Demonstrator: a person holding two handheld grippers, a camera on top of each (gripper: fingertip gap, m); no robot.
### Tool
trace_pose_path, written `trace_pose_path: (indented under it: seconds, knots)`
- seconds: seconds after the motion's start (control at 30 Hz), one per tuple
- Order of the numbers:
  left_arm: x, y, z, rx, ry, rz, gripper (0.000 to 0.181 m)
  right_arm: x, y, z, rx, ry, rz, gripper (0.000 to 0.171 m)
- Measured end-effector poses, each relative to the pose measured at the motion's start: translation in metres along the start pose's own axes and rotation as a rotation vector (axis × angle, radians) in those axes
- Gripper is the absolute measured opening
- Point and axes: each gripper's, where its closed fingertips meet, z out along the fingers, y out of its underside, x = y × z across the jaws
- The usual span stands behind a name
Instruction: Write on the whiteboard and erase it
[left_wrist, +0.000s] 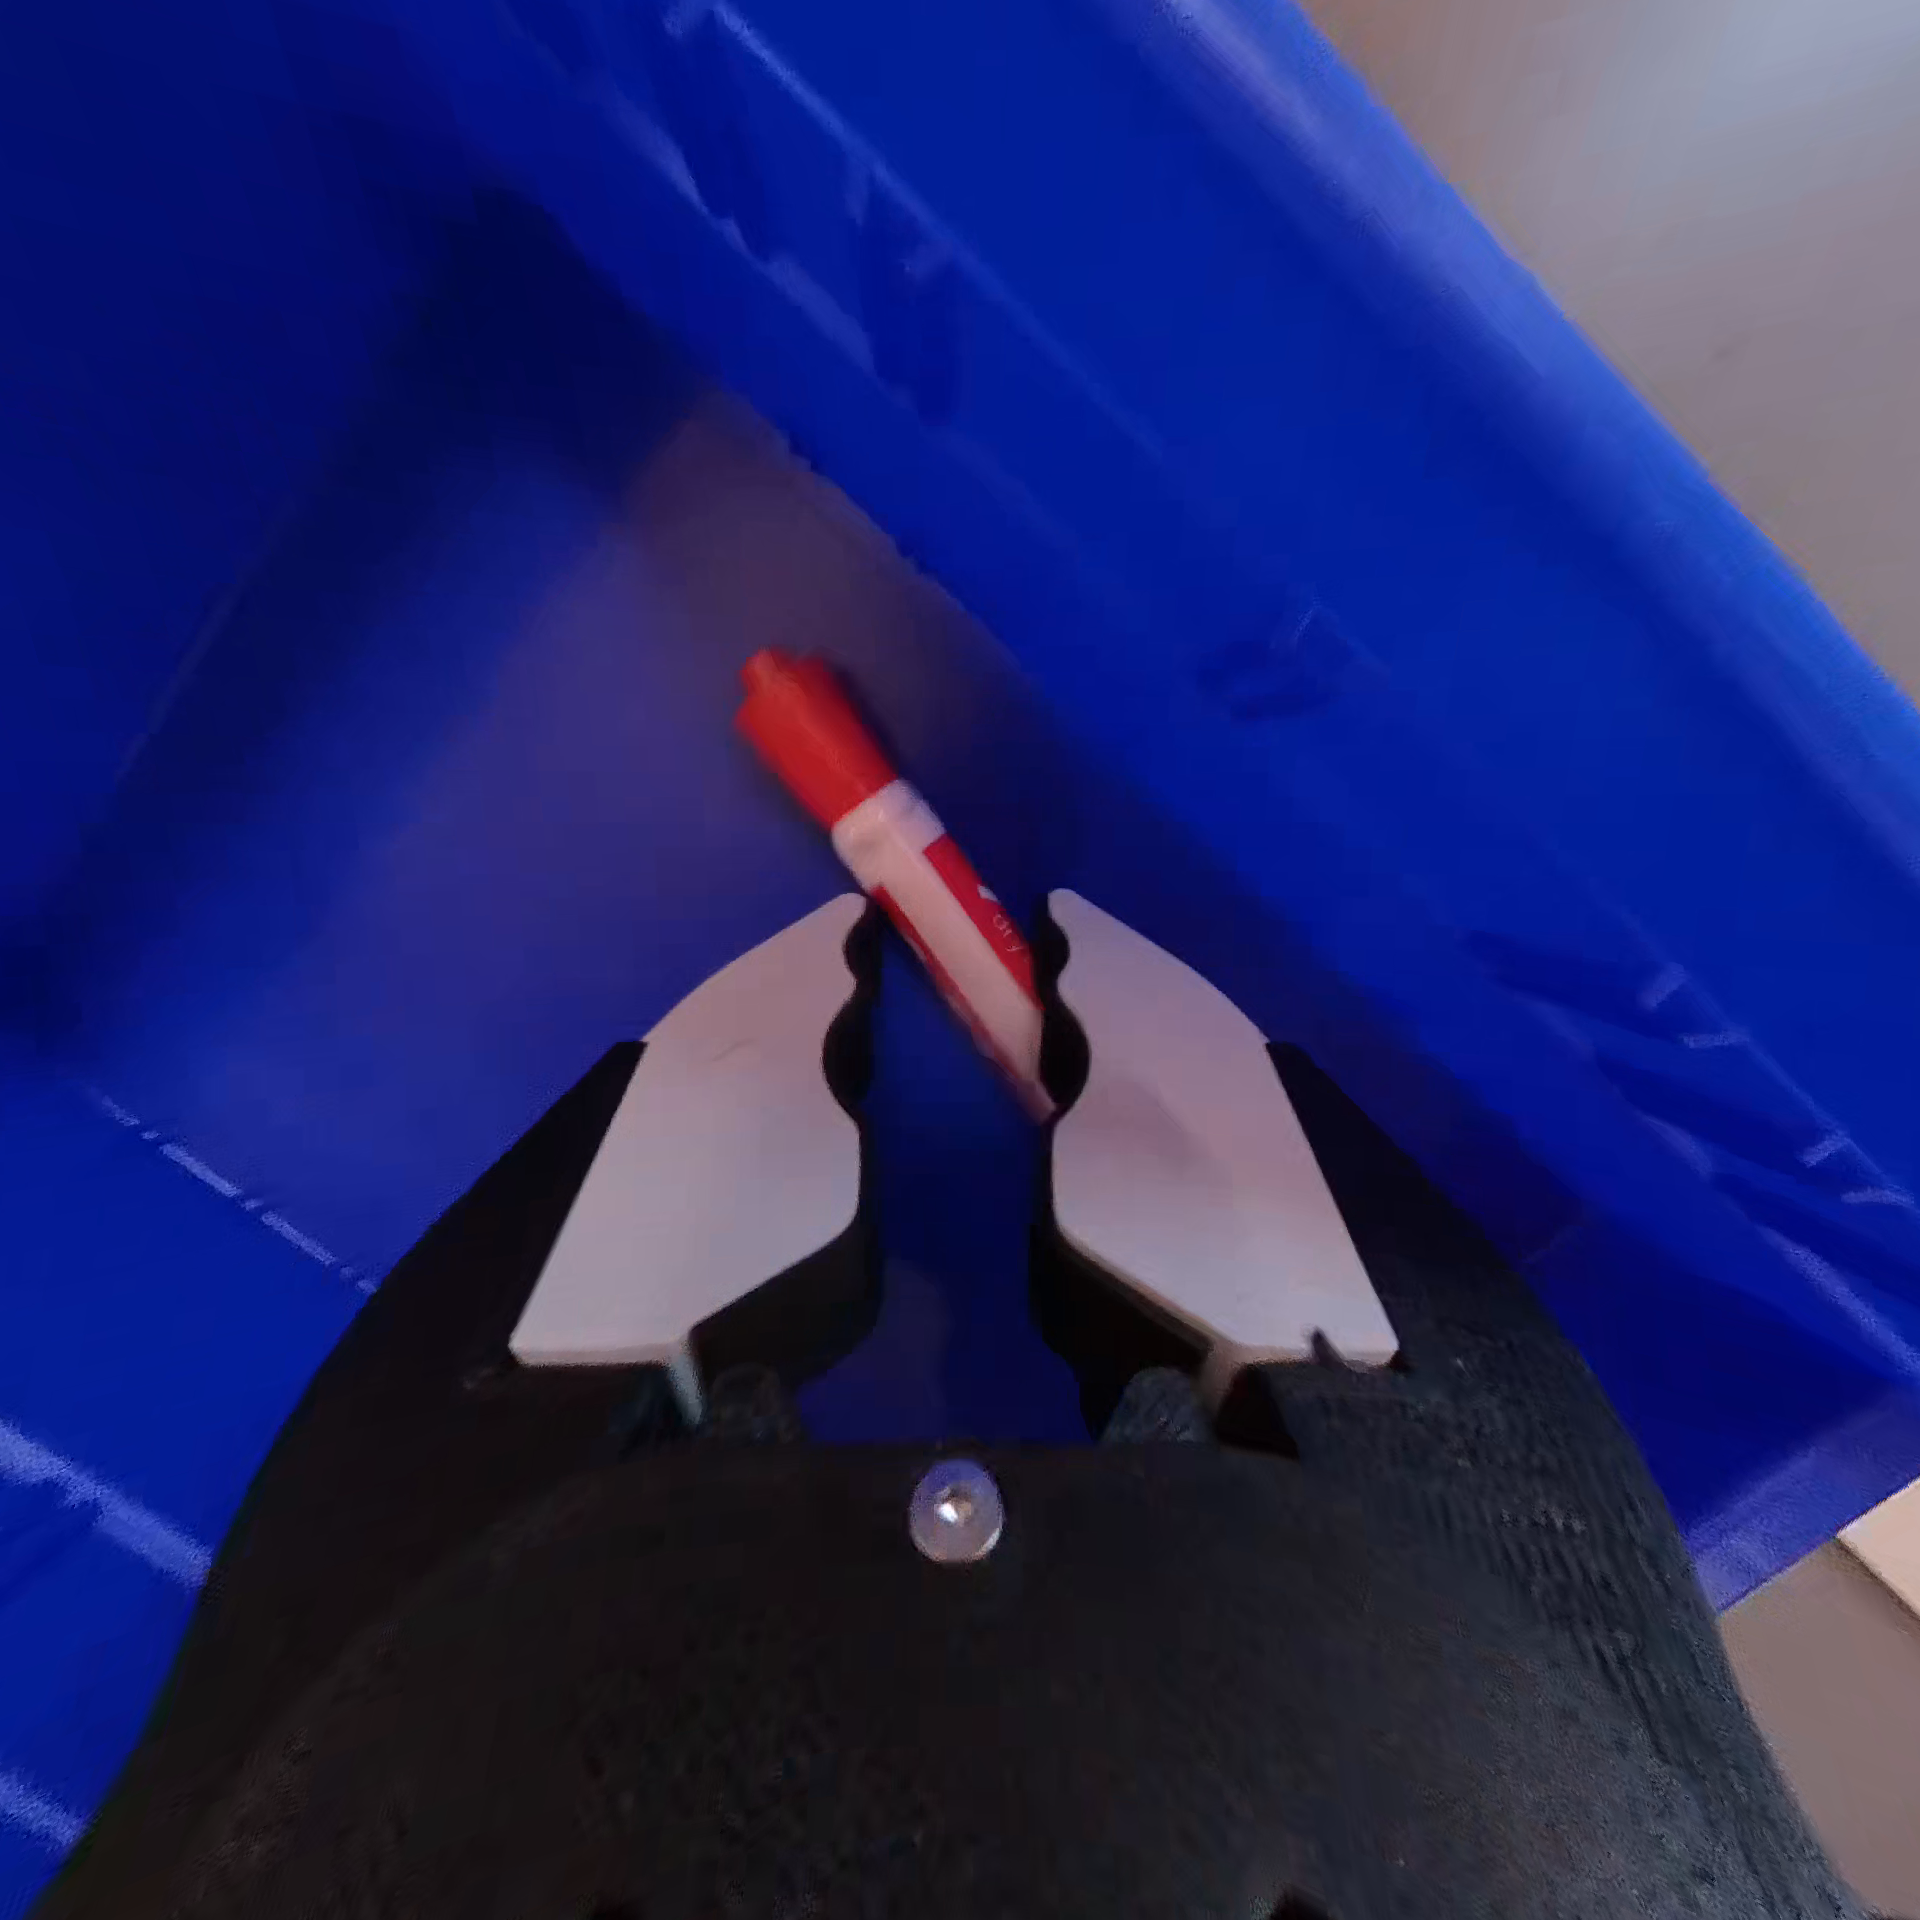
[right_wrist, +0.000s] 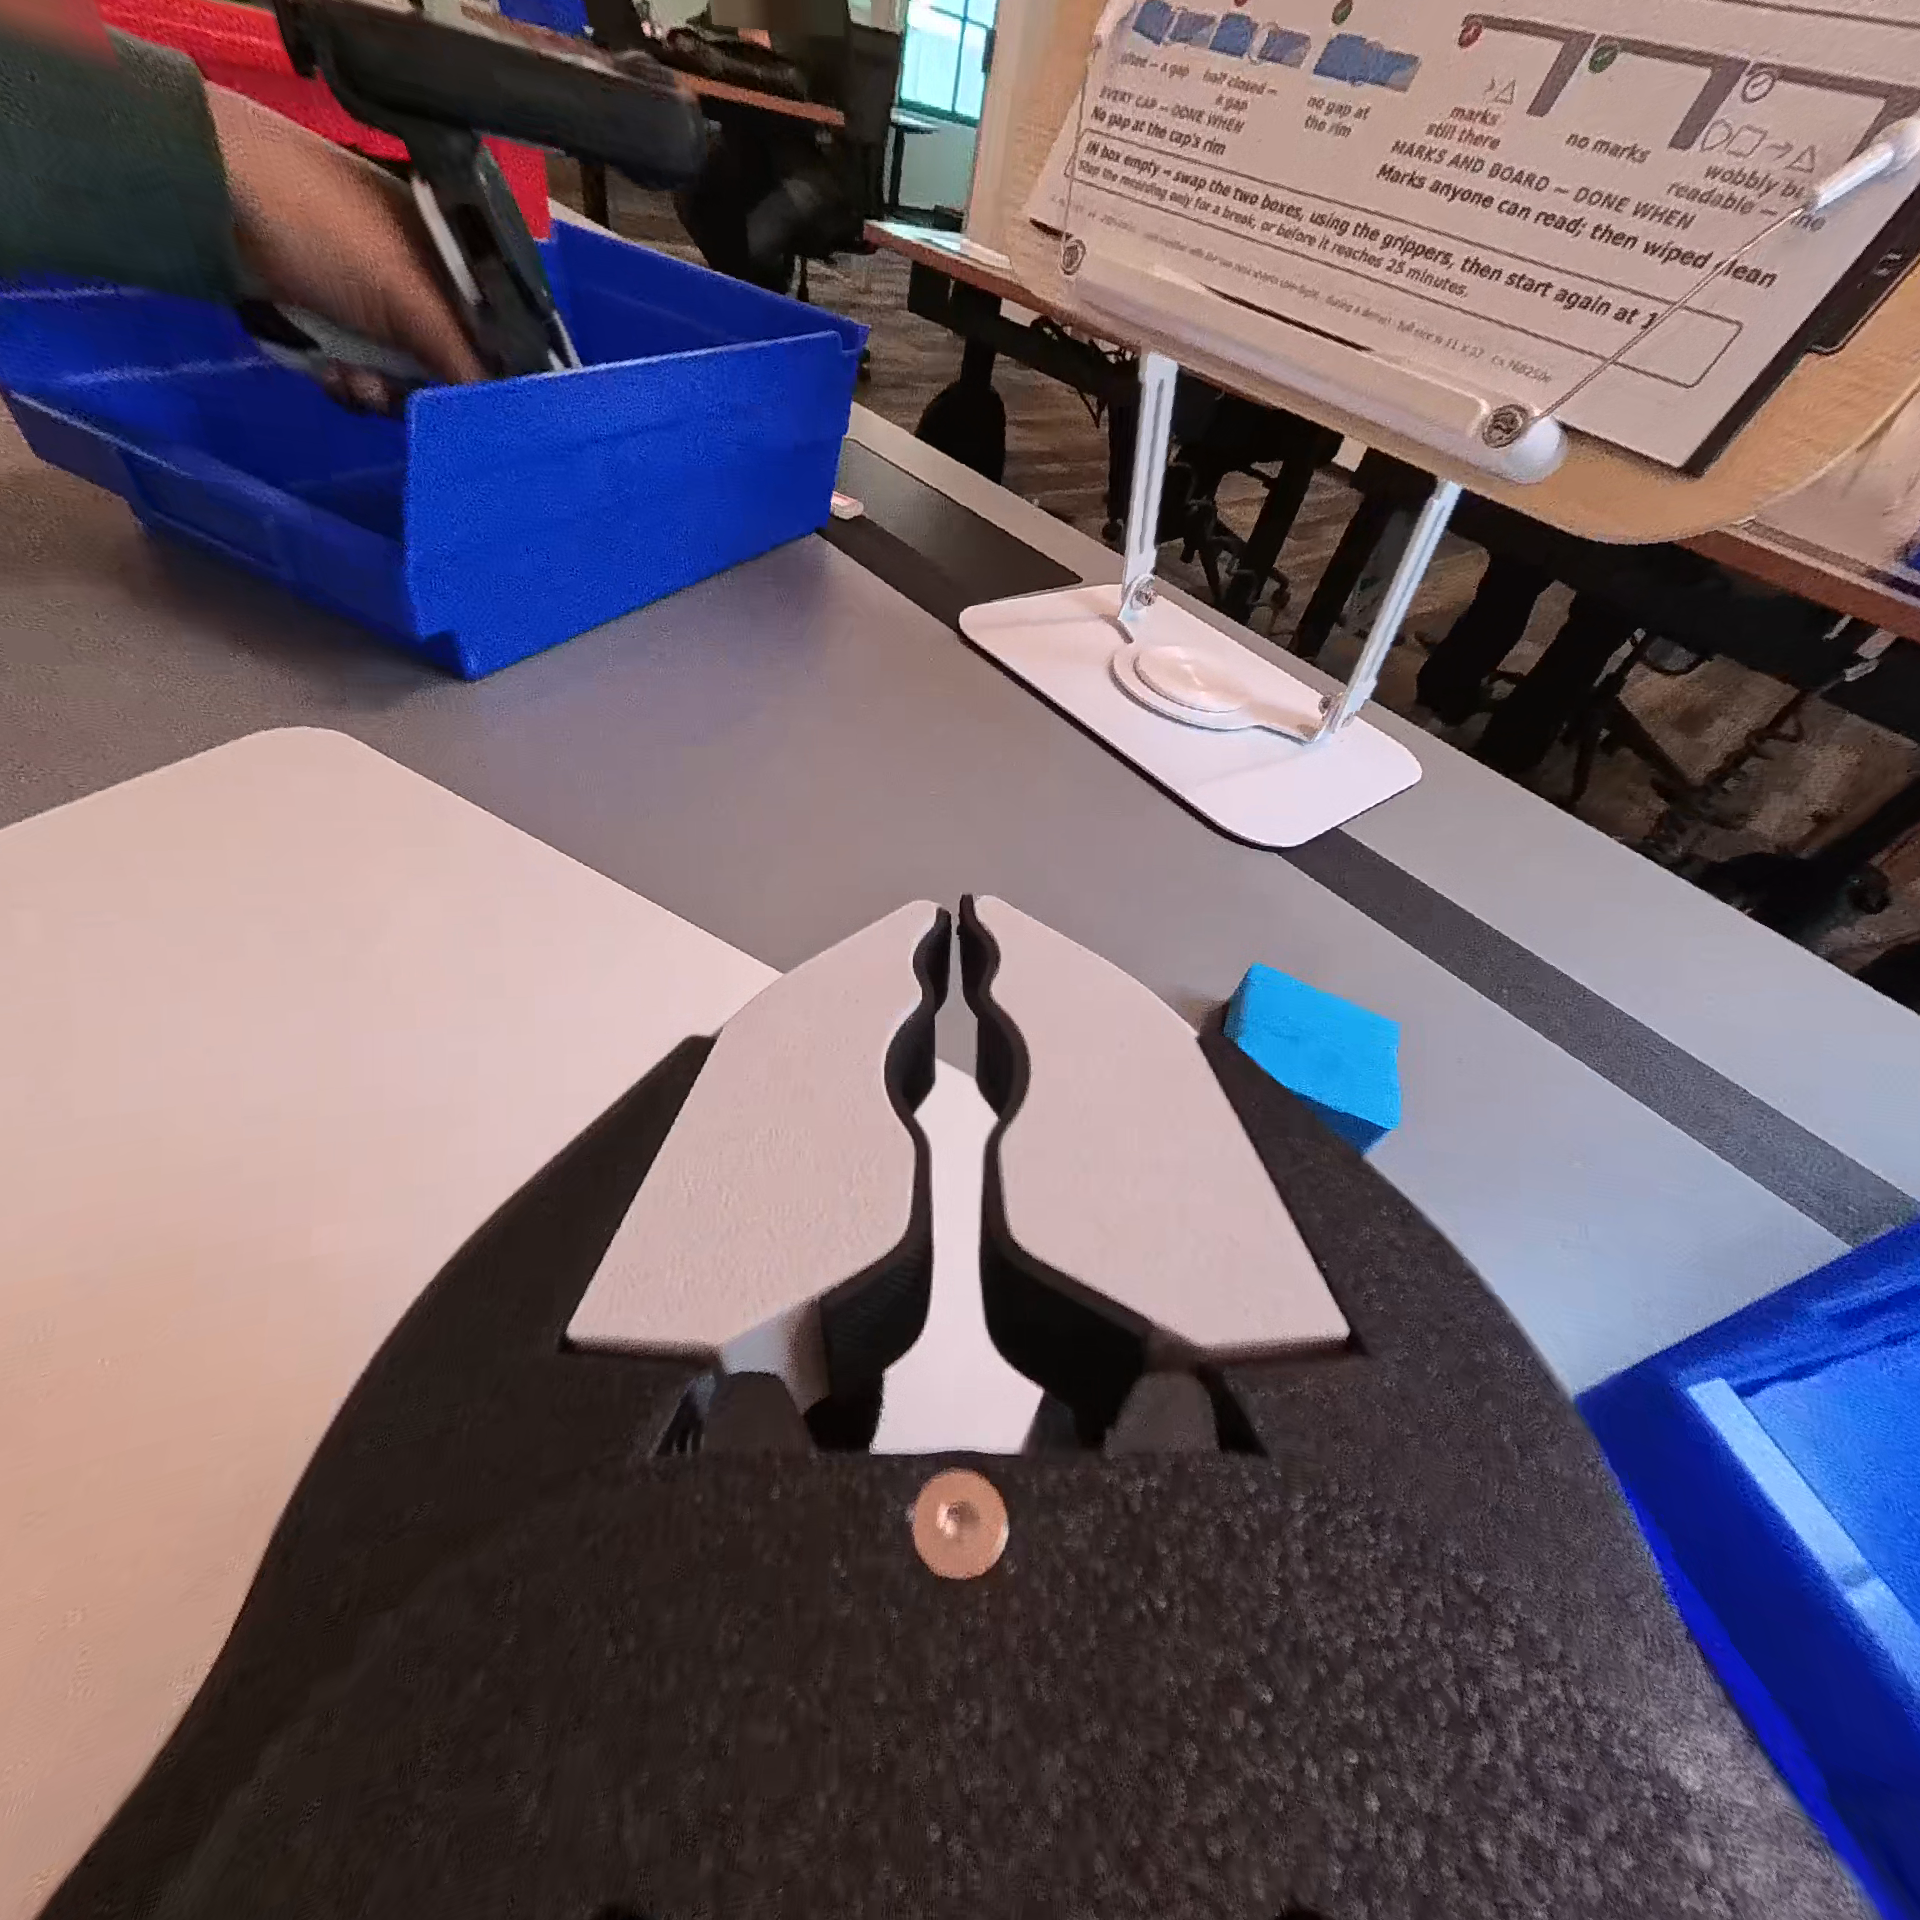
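While left claw (left_wrist: 956, 914) straddles marker (left_wrist: 883, 842), bin wall (left_wrist: 1247, 468) close

The marker's (left_wrist: 902, 879) lower end lay hidden behind a finger (left_wrist: 1174, 1132) of the left gripper (left_wrist: 956, 914); whether the jaws pinched it could not be told; motion blurred the blue bin (left_wrist: 1247, 416); in the right wrist view the left gripper's (right_wrist: 499, 312) tips sank out of sight inside the far bin (right_wrist: 623, 499); the eraser (right_wrist: 1320, 1049) was partly covered; the whiteboard (right_wrist: 260, 987) and near bin (right_wrist: 1766, 1507) ran off frame.
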Motion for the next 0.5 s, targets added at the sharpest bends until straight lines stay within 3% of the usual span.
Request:
trace_pose_path:
  seconds: [0.03,0.13,0.23,0.3,0.4,0.5]
  knots:
    - [-0.005,0.003,-0.001,-0.023,-0.033,0.032,0.02,0.0,0.001,0.0,-0.005,0.006,-0.016,0.002]
    - [-0.012,0.009,-0.005,-0.033,-0.084,0.112,0.018,0.001,0.003,-0.001,-0.021,0.027,-0.07,0.002]
    - [-0.017,-0.006,-0.032,0.139,-0.117,0.137,0.019,0.0,0.004,-0.002,-0.023,0.032,-0.084,0.002]
    - [-0.014,-0.024,-0.07,0.348,-0.129,0.153,0.019,-0.002,0.001,-0.003,-0.005,0.02,-0.081,0.003]
    - [0.029,-0.051,-0.147,0.792,0.021,0.186,0.018,-0.006,-0.008,-0.002,0.032,-0.003,-0.07,0.009]
    - [0.099,-0.063,-0.226,1.202,0.409,0.163,0.018,-0.011,-0.037,0.001,0.092,0.017,-0.124,0.021]
